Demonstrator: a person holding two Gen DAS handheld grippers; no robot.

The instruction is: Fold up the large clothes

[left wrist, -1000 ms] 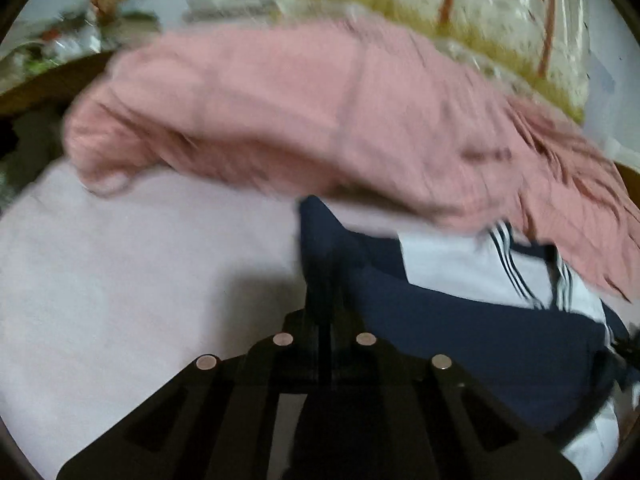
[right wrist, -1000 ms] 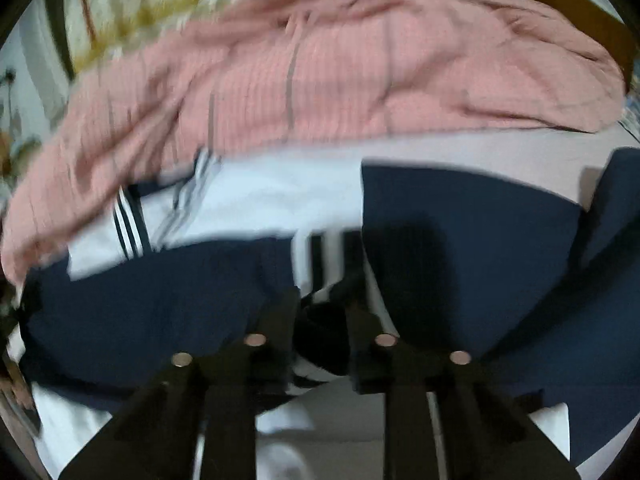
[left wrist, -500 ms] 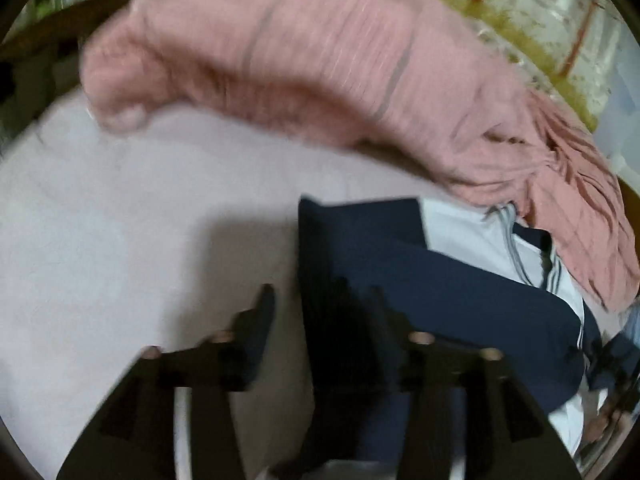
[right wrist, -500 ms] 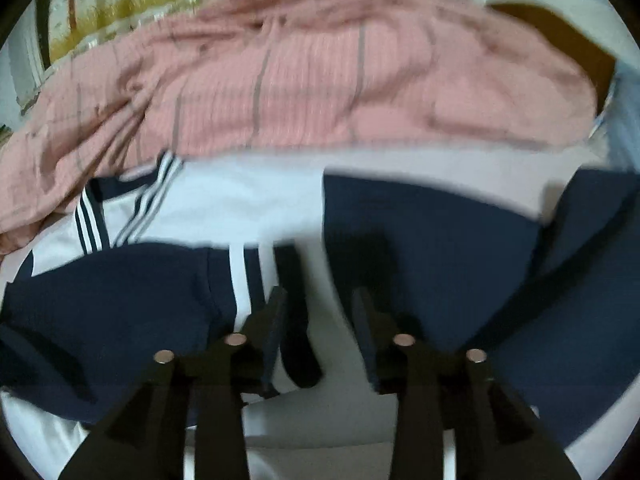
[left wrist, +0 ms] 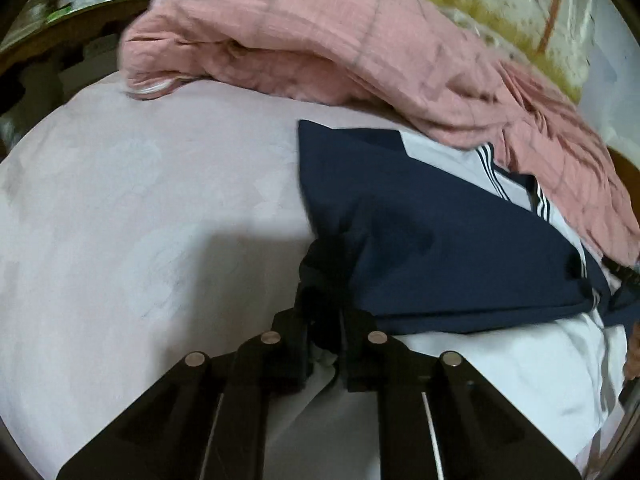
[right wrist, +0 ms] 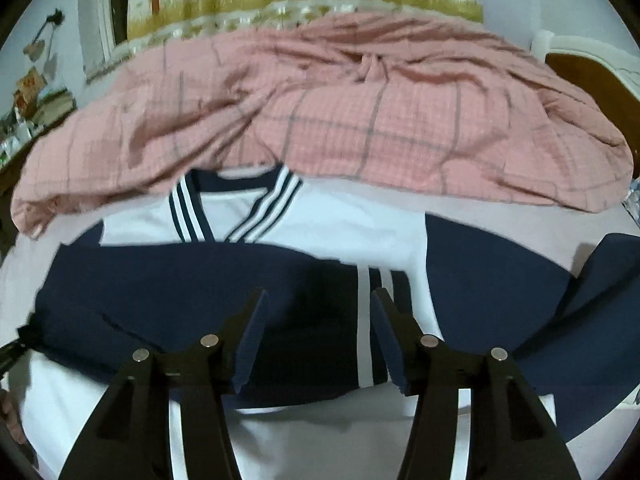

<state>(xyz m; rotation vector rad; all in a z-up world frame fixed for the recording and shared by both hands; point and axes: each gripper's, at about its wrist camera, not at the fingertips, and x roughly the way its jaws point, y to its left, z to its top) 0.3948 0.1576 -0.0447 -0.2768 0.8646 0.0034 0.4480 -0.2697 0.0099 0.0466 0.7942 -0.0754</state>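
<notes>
A: Big picture first: the pale pink bed sheet (left wrist: 132,216) carries everything, with the rumpled pink checked blanket (right wrist: 360,120) heaped along the twelve o'clock side. The navy and white striped sailor-style top (right wrist: 256,224) lies flat just below that blanket, collar toward twelve o'clock, one navy sleeve folded across the chest.

B: And the left gripper (left wrist: 325,344)?

A: Fingers pressed together on a bunched navy edge of the top, right at the six o'clock centre of the left wrist view. The right gripper (right wrist: 318,332) hangs over the folded sleeve with fingers spread wide, pinching nothing.

B: So what makes this step go well?

A: My read: keep the left pinch firm and low, draw the navy edge across so the fold line runs straight, and bring the right gripper down on the free sleeve out at three o'clock to mirror it. Pull too high and the thin cloth will likely drag the layer beneath out of square.

B: What's changed?

A: Half a second ago the left fingers were spread with the navy cloth between them; now they've shut on it. The right fingers, clamped on the striped cuff a second back, have opened much wider and let it go, and that view has tipped up toward the curtain.
</notes>
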